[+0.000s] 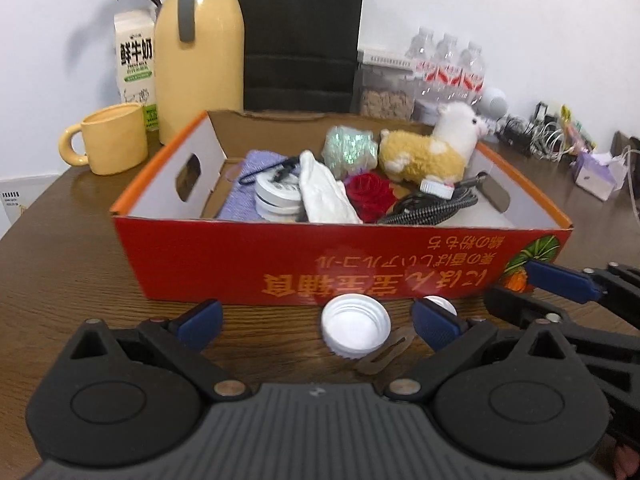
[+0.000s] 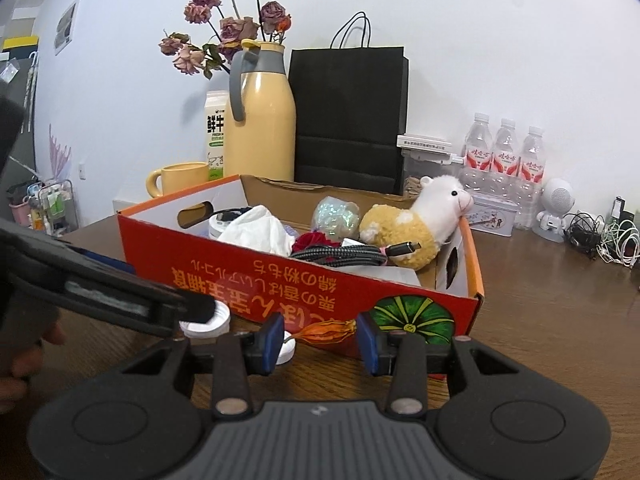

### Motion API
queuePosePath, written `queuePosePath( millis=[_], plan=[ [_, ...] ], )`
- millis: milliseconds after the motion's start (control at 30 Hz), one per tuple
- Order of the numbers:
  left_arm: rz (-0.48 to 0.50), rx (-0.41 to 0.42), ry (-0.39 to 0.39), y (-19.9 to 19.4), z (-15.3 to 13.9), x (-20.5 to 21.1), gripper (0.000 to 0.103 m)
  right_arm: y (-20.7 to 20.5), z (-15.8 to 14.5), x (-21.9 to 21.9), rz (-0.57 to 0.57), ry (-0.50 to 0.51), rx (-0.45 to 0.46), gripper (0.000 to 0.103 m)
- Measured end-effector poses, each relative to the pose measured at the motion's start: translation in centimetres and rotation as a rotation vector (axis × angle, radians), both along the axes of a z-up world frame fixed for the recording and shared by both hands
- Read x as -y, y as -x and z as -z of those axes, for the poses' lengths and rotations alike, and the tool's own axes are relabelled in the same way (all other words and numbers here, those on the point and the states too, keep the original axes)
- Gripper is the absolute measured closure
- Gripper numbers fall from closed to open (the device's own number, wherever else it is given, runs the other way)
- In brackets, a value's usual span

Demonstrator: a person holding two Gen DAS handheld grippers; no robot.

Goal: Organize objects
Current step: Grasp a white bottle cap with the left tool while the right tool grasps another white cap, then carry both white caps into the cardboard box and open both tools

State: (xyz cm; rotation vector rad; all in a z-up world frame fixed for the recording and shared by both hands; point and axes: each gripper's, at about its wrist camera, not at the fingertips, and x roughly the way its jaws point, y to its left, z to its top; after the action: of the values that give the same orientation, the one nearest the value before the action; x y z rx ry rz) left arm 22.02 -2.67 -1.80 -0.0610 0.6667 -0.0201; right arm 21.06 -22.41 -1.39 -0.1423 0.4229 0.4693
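A red-orange cardboard box (image 1: 280, 256) stands on the wooden table and holds a plush alpaca (image 1: 428, 152), a white cloth (image 1: 324, 196), a red rose, a braided cable (image 1: 432, 210) and a tape roll. In front of it lie a large white cap (image 1: 356, 330), a smaller white cap (image 1: 442, 303) and a brown hair clip (image 1: 384, 354). My left gripper (image 1: 318, 322) is open and low, its fingers on either side of the large cap without touching it. My right gripper (image 2: 320, 340) is open with nothing in it, near the box's (image 2: 240, 276) right front corner, the small cap (image 2: 289, 350) beside its left finger.
Behind the box stand a yellow jug (image 2: 260, 128), a yellow mug (image 1: 114, 138), a milk carton (image 1: 134, 64), a black paper bag (image 2: 348, 120) and water bottles (image 2: 506, 156). Cables (image 2: 604, 240) and a small white robot figure (image 2: 554, 210) sit at the far right. A hand (image 2: 24, 344) shows at the left edge.
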Motion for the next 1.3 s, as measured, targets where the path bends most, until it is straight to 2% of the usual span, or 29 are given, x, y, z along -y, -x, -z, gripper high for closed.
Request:
queuePosePath(
  millis=[233,267,333,400,433,500,700,1000,1300],
  plan=[
    [-0.022,-0.021,-0.008,-1.1,0.6,0.8,0.0,-0.4,0.0,0.6,0.029,-0.021,-0.005,0.064],
    [-0.02,-0.023,-0.009,-1.2,0.6,0.9,0.003,-0.4,0.0,0.6,0.031,-0.022,-0.004,0.064],
    [-0.014,-0.034,-0.007,-1.3,0.8,1.0,0.012,-0.4,0.0,0.7,0.032,-0.025,-0.004,0.064],
    [-0.01,-0.047,-0.001,-1.4,0.9,1.1,0.032,-0.4,0.0,0.7,0.031,-0.026,-0.004,0.064],
    [-0.007,-0.047,0.009,-1.4,1.0,1.1,0.037,-0.4,0.0,0.7,0.032,-0.027,-0.002,0.064],
    [-0.009,-0.038,0.01,-1.2,0.9,1.1,0.062,-0.4,0.0,0.7,0.032,-0.029,-0.003,0.064],
    [-0.019,-0.016,0.026,-0.3,0.7,0.7,0.062,-0.4,-0.1,0.8,0.032,-0.032,-0.003,0.065],
    [-0.027,0.062,0.054,2.2,-1.0,-1.0,0.062,-0.1,-0.2,0.6,0.026,-0.031,0.021,0.064],
    [-0.013,0.207,0.05,2.6,-5.1,-1.8,0.062,-0.1,-2.0,-0.4,0.025,-0.057,0.068,0.064]
  ],
)
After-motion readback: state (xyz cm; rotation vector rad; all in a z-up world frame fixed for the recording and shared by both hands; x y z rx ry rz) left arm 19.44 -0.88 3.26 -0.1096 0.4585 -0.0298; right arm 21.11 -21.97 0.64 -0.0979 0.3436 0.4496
